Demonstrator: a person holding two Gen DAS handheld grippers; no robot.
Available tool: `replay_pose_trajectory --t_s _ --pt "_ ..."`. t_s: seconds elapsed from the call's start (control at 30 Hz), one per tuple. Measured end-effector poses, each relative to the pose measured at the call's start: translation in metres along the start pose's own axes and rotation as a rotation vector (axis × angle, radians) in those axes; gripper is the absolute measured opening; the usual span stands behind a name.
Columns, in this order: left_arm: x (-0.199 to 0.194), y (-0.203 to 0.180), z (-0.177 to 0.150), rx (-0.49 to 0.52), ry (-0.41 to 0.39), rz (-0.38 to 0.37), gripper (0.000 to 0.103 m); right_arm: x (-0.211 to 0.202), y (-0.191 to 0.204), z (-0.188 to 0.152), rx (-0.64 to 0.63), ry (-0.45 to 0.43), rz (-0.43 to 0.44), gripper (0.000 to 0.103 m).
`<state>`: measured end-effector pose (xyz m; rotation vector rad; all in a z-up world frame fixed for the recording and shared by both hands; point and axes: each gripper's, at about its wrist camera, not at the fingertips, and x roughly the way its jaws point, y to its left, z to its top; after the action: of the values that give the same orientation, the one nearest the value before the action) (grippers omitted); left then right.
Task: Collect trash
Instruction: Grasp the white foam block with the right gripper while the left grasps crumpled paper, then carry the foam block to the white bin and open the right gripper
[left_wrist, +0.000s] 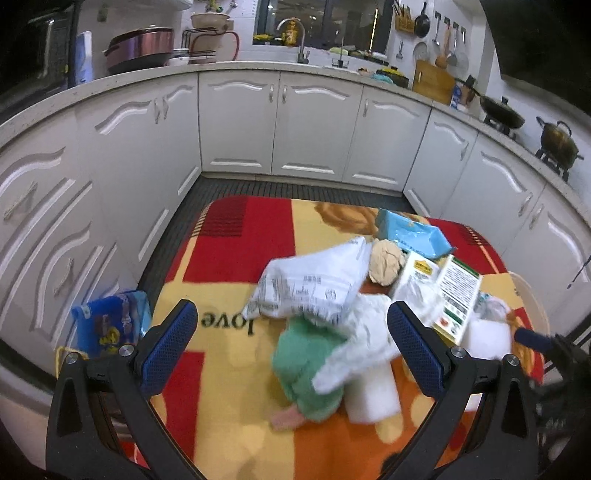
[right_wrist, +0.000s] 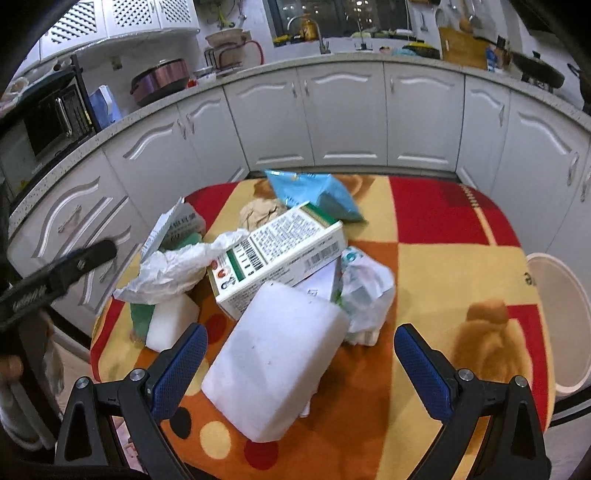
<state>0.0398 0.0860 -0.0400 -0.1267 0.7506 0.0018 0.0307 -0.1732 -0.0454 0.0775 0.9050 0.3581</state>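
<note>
A pile of trash lies on a table covered by a red, yellow and orange cloth (left_wrist: 229, 398) (right_wrist: 454, 266). It holds a white printed bag (left_wrist: 310, 284), a green cloth (left_wrist: 306, 365), crumpled white paper (left_wrist: 365, 339) (right_wrist: 177, 266), a white foam block (right_wrist: 277, 362), a green-and-white carton (right_wrist: 280, 254) (left_wrist: 456, 295), a blue packet (left_wrist: 410, 232) (right_wrist: 314, 192) and a brown paper ball (left_wrist: 386, 262). My left gripper (left_wrist: 291, 343) is open above the green cloth and white paper. My right gripper (right_wrist: 301, 358) is open around the foam block, not touching it.
A white bin (right_wrist: 561, 321) stands at the table's right edge. A blue snack bag (left_wrist: 110, 321) hangs off the left edge. White kitchen cabinets (left_wrist: 310, 122) surround the table. The left gripper's arm (right_wrist: 55, 277) shows at left in the right wrist view.
</note>
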Motion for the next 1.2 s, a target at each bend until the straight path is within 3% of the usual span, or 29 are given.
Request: replay_pose_trajectory --t_s 0.2,0.27,0.3,0.33,0.4,0.57,0.63,0.67,0.93,1.2 --pt "0.040 -0.018 0.017 0.057 0.048 0.012 0.102 0.014 0.004 -0.001 0.011 0.038 0.018 0.100" --pt "0.053 -0.023 0.021 0.084 0.066 0.029 0.102 0.020 0.004 -0.001 0.014 0.050 0.015 0.095" --pt "0.058 -0.025 0.022 0.094 0.068 0.032 0.099 0.021 0.004 -0.002 0.018 0.054 0.017 0.085" --pt "0.062 -0.025 0.023 0.100 0.072 0.035 0.093 0.023 0.002 -0.003 0.028 0.063 0.029 0.076" --pt "0.071 -0.023 0.025 0.100 0.106 0.022 0.064 0.025 -0.005 -0.004 0.057 0.075 0.061 0.072" --pt "0.072 -0.010 0.027 0.060 0.134 -0.010 0.045 0.017 -0.011 -0.003 0.066 0.050 0.105 0.066" --pt "0.062 0.001 0.031 0.012 0.133 -0.054 0.034 0.008 -0.012 -0.002 0.052 0.029 0.116 0.066" --pt "0.056 0.008 0.033 -0.011 0.129 -0.064 0.023 0.005 -0.013 -0.001 0.047 0.022 0.120 0.066" --pt "0.011 0.018 0.052 -0.050 0.079 -0.143 0.022 -0.021 -0.027 0.002 0.066 -0.036 0.142 0.066" --pt "-0.038 -0.045 0.071 0.033 -0.009 -0.278 0.022 -0.055 -0.058 0.005 0.088 -0.120 0.078 0.066"
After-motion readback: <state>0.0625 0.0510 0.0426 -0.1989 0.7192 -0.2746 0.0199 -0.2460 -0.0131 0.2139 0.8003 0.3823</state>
